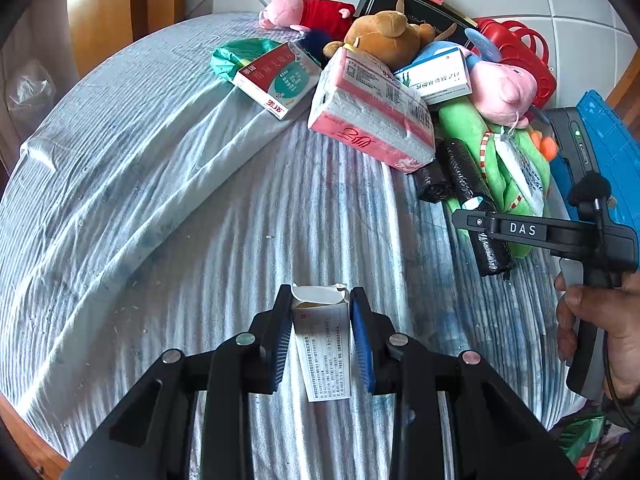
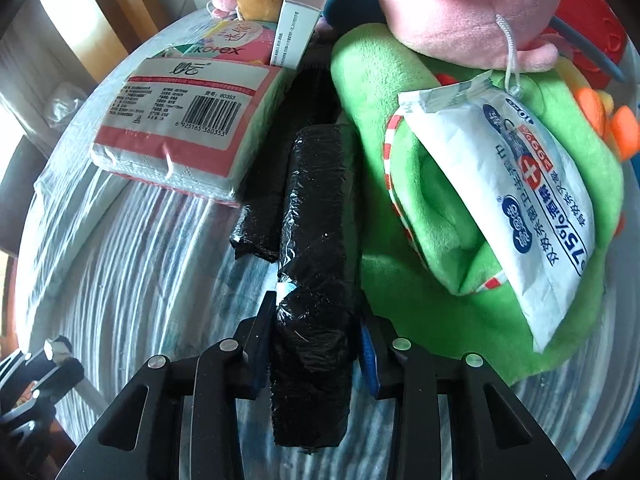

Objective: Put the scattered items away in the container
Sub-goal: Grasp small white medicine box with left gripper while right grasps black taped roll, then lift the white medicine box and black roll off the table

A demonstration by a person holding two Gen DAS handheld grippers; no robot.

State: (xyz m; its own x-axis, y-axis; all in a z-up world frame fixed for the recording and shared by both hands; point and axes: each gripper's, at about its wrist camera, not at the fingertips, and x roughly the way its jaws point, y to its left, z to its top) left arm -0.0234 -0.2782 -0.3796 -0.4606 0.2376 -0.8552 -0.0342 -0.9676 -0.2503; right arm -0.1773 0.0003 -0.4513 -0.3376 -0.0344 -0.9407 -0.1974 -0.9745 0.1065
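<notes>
My left gripper [image 1: 322, 296] is shut on a small white carton [image 1: 324, 344], held upright above the striped tablecloth [image 1: 160, 200]. My right gripper [image 2: 316, 312] is shut on a black roll of bags [image 2: 316, 240] that lies beside the green plush toy [image 2: 440, 240]. A second black roll [image 2: 260, 208] lies just left of it. The red basket [image 1: 520, 56] stands at the far right of the table behind the pile. In the left wrist view a person's hand [image 1: 592, 320] holds the right gripper's handle over the black rolls [image 1: 472, 184].
The pile holds a pink tissue pack [image 1: 372, 120], a red and white medicine box [image 1: 276, 80], a brown plush [image 1: 384, 36], a pink pig plush [image 1: 504, 88] and a wipes pack [image 2: 520, 184]. A blue object [image 1: 612, 140] sits at the right edge.
</notes>
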